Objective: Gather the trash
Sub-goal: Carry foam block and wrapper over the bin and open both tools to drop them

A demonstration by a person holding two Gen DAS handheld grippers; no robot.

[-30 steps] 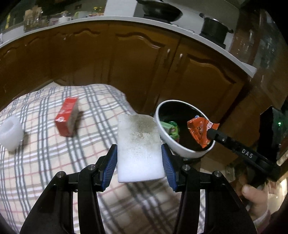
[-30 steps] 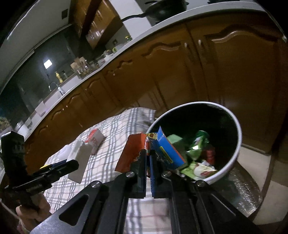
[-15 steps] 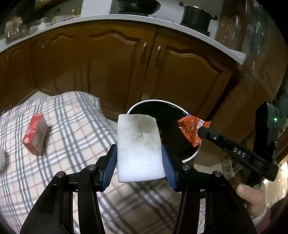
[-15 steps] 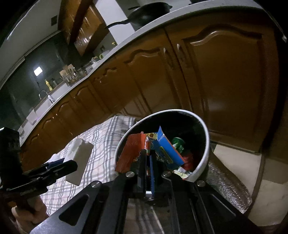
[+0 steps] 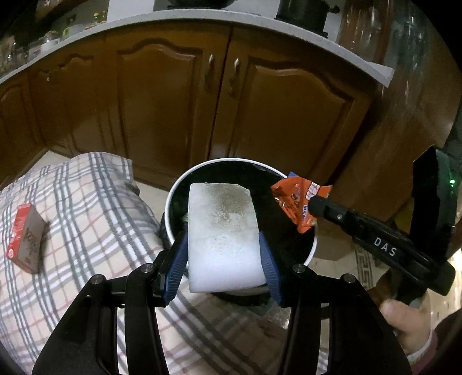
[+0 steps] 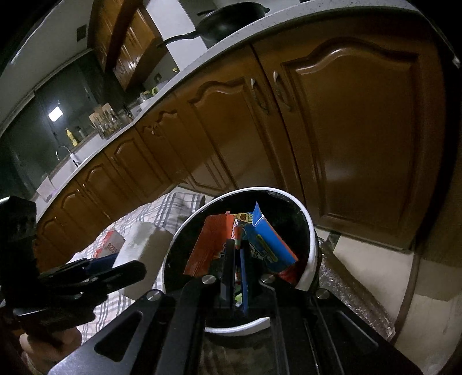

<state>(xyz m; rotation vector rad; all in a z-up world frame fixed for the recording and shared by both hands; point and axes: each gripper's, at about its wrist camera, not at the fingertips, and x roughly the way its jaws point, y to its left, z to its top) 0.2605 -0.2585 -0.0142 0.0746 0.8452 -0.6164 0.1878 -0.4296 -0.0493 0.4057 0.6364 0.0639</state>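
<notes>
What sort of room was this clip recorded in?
Most likely a home kitchen: brown wooden cabinet doors under a pale countertop, a black frying pan on it, and a sink tap further along.

Two grippers [image 5: 223, 256] [image 6: 238, 259], one bin [image 5: 173, 199], one sponge [image 5: 223, 230], one wrapper [image 5: 297, 202], one red box [image 5: 26, 236].

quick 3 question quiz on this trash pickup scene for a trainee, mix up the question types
1. True or false: the left gripper holds a white foam block.
2. What does the right gripper pinch? A) a red box B) an orange and blue snack wrapper C) nothing
3. Fill in: both held items are over the open ___, which has a white rim.

Key
1. True: the blue pads press on both sides of the block.
2. B: the jaws are closed on the wrapper. The red box lies apart on the plaid cloth.
3. Bin: some trash already lies inside it.
</notes>
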